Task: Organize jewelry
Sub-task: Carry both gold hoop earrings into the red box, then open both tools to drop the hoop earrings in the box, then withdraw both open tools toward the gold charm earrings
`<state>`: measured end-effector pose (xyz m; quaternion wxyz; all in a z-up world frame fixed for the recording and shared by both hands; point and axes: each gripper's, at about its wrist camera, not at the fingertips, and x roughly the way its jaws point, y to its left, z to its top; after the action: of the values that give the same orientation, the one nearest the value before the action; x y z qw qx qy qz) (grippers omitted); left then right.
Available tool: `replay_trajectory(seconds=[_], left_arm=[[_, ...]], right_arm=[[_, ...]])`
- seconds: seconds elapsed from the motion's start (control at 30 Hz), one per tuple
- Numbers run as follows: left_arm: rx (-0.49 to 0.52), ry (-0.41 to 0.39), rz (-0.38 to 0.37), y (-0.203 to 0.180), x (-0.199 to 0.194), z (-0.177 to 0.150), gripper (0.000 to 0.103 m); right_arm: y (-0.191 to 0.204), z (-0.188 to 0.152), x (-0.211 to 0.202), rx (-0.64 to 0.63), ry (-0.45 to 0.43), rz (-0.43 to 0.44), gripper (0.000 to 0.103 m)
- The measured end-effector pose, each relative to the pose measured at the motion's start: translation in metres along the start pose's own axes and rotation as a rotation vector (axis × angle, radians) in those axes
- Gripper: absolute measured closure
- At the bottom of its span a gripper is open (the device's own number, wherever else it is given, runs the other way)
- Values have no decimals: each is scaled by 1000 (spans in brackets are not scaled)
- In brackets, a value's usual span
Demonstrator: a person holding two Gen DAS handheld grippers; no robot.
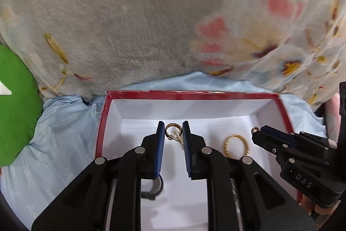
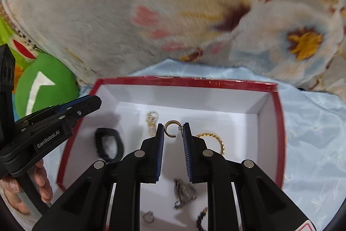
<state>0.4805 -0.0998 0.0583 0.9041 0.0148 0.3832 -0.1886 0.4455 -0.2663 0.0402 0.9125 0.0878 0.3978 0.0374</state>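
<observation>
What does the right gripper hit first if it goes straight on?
Probably the bare white floor of the red box, near its far wall; depth unclear. The right gripper carries a gold hoop earring, which would land first.

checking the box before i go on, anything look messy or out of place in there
Nothing looks damaged or spilled. The jewelry just lies loose and unsorted on the floor of the red box: a gold bangle, a pearl piece, a black band and a grey tangled piece. Each claw holds a small gold hoop earring.

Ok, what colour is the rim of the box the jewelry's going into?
Red rim, white inside; the right wrist view shows it best.
</observation>
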Motion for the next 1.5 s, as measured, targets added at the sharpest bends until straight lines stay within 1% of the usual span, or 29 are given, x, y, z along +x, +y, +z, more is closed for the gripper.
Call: replay_trajectory(seconds=[0.1, 0.17, 0.2, 0.23, 0.27, 0.3, 0.37, 0.43, 0.53, 0.57, 0.6, 0.63, 0.67, 0.8, 0.83, 0.9, 1.0, 1.03, 1.1, 1.17, 1.2, 1.23, 1.3, 1.33, 1.37, 1.43, 1.5], left_arm=[[26, 57, 13, 0, 29, 0, 87], [17, 80, 24, 4, 42, -2, 87], [7, 111, 24, 6, 49, -2, 87], [-25, 148, 1, 11, 56, -3, 87], [-61, 171, -22, 17, 61, -3, 87], [-82, 168, -20, 20, 63, -3, 87], [-82, 160, 14, 24, 67, -3, 87], [-98, 173, 19, 29, 72, -4, 87], [-117, 174, 11, 33, 75, -6, 86], [-119, 173, 13, 34, 75, -6, 79], [-119, 171, 17, 34, 75, -6, 67], [-115, 168, 11, 34, 75, -6, 67], [-109, 167, 14, 34, 75, -6, 62], [-71, 138, 29, 20, 68, -2, 47], [-67, 115, 32, 17, 59, -1, 45], [-61, 79, 44, 15, 42, -2, 36], [-58, -1, 48, 16, -4, -11, 35], [-53, -29, 62, 16, -23, -16, 35], [-51, -73, 84, 17, -52, -24, 31], [-40, -107, 106, 19, -84, -42, 29], [-27, -125, 122, 18, -106, -58, 29], [-21, -133, 132, 15, -118, -68, 28], [-11, -138, 152, 12, -145, -97, 23], [-10, -137, 162, 12, -154, -110, 22], [-9, -129, 171, 10, -161, -124, 22], [-16, -98, 186, 5, -169, -157, 22], [-23, -77, 186, 1, -172, -185, 22]], right_arm=[[-4, 5, 30, 8, 49, -7, 87], [-6, 8, 45, 19, 80, -7, 87], [-9, 9, 52, 45, 103, 21, 87], [-10, 9, 55, 51, 101, 25, 87], [-8, 10, 58, 37, 102, 0, 87], [-7, 10, 62, 25, 108, -20, 87], [-8, 9, 71, 33, 130, -27, 86], [-7, 7, 78, 33, 146, -29, 86], [-10, 6, 82, 31, 144, -27, 86], [-10, 6, 82, 30, 137, -24, 84], [-9, 6, 81, 28, 132, -26, 83], [-8, 6, 81, 26, 127, -28, 77], [-8, 5, 80, 25, 124, -29, 73], [-5, 8, 65, 11, 91, -32, 72], [-5, 8, 55, 7, 73, -30, 69], [-5, 7, 35, 0, 36, -19, 66], [-3, -1, -15, -16, -49, -12, 64], [-3, -8, -38, -25, -89, -9, 63], [0, -23, -75, -38, -150, -26, 60], [0, -50, -117, -49, -213, -44, 55], [0, -62, -133, -51, -233, -45, 54], [0, -78, -150, -52, -250, -50, 51], [-3, -110, -175, -54, -263, -72, 49], [-2, -132, -186, -62, -267, -102, 48], [-1, -144, -191, -70, -265, -125, 48], [3, -181, -200, -80, -246, -182, 48], [0, -217, -201, -64, -206, -200, 48]])
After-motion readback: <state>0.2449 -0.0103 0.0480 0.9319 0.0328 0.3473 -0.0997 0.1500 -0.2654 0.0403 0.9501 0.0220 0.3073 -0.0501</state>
